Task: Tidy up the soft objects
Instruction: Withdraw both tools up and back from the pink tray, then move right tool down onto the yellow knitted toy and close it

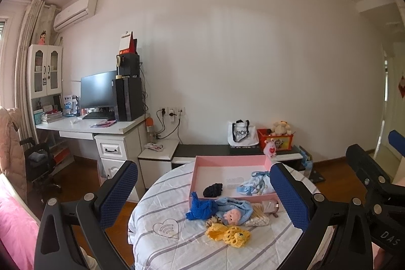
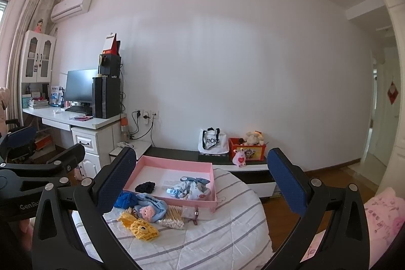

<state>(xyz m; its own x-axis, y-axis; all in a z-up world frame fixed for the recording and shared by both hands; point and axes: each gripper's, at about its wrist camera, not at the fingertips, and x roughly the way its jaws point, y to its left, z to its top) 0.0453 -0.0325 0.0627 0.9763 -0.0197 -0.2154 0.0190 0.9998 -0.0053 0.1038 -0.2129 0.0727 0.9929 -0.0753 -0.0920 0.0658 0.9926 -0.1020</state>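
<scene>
Landmark: pink box point(image 1: 231, 160), sitting on the striped quilt point(image 1: 162, 196).

- Inside the box: black scrunchie point(image 1: 213, 189) and a pale blue printed cloth bundle point(image 1: 255, 185), both lying toward the near wall.
- Just outside the box's near wall: royal blue knit point(image 1: 200, 208), light blue hat with a pink face point(image 1: 231, 213), yellow crochet piece point(image 1: 229, 233), all bunched and touching.
- Beside the hat, against the box: cotton swabs point(image 2: 172, 215) and a small clear packet point(image 2: 188, 211); you are probably leaving these, as they are not soft goods.
- Left claw point(image 1: 202, 196): you are holding it wide open, empty, well back from the pile.
- Right claw point(image 2: 202, 184): likewise spread wide, gripping nothing.

Handling note: you are choosing the next piece. Start with the yellow crochet, outermost from the box; pinch deep into a fold, lift clear of the hat, then carry over the near wall.
</scene>
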